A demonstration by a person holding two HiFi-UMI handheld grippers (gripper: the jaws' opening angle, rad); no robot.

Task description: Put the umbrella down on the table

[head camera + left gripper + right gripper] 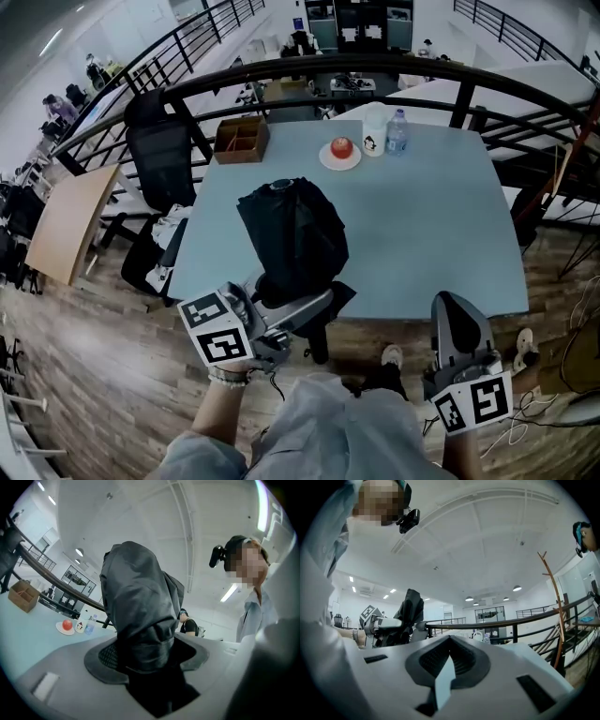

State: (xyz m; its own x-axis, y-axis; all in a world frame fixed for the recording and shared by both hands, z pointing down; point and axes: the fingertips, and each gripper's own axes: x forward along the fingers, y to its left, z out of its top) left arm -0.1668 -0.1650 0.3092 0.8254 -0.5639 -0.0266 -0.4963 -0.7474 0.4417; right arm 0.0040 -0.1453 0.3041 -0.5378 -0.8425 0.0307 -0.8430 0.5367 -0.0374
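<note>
our left tool [314, 307] clamps the umbrella [291, 225] low down; looks light, floppy, so we'd grip its stiff core; right tool [455, 309] closed, empty.

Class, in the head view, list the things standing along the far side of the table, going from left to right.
wooden box → white plate with a red fruit → white cup → water bottle
</note>
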